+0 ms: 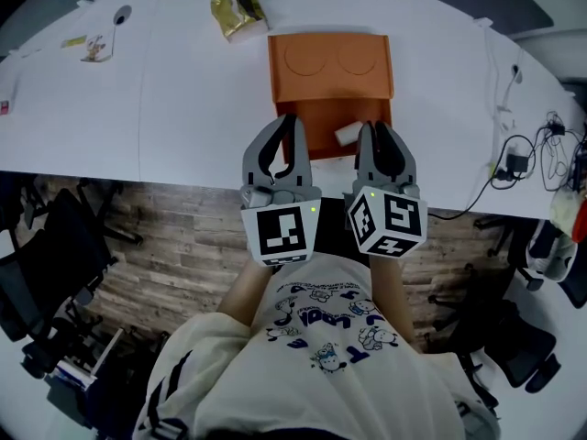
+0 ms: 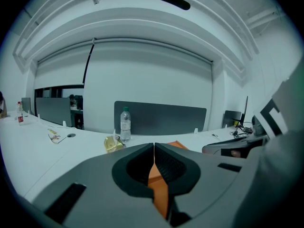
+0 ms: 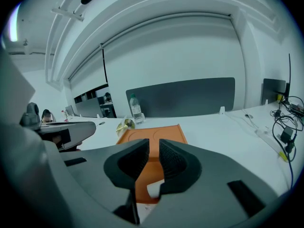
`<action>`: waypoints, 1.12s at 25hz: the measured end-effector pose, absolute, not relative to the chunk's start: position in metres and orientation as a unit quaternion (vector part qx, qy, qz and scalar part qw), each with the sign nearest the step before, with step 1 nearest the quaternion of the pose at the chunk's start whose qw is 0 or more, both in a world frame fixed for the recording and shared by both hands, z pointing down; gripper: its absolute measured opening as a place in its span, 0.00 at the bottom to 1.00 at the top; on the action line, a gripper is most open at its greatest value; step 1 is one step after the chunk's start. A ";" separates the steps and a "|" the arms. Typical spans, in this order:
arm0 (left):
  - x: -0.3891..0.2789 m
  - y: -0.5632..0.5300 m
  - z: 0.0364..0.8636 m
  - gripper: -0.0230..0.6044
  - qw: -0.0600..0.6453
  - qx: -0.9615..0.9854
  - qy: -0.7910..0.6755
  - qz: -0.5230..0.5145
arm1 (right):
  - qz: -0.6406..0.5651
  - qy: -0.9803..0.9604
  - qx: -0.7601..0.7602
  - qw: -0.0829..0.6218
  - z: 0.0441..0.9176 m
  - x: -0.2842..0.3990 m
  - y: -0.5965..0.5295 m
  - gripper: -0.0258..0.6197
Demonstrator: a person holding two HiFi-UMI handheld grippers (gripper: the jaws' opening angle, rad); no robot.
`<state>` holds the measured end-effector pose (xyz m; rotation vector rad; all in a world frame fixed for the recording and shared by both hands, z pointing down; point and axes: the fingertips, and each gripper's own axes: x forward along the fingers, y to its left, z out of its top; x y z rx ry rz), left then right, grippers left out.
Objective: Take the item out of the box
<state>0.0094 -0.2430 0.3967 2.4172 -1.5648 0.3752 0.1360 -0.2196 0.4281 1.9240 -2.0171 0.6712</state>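
While the left gripper (image 1: 286, 123) and right gripper (image 1: 379, 128) hover at the table (image 1: 183, 90) edge, both closed and empty, the white item (image 1: 349, 134) sits inside the open orange box (image 1: 316, 117), right by the right gripper's tips.

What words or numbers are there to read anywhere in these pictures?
Nothing can be read for sure.
Print on the shirt: blue letters, upside down and blurred, unreadable.
Label on the water bottle: too small to read.
Gold packet: print too small to read.
Paper card: too small to read.
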 end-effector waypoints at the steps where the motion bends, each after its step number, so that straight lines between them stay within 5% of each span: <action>1: 0.011 -0.242 0.399 0.07 0.121 0.826 -0.534 0.130 | 0.234 -0.696 0.664 0.138 0.430 0.137 -0.218 0.13; 28: 0.034 -0.236 0.453 0.07 0.176 0.798 -0.549 0.175 | 0.293 -0.716 0.604 0.195 0.486 0.140 -0.221 0.27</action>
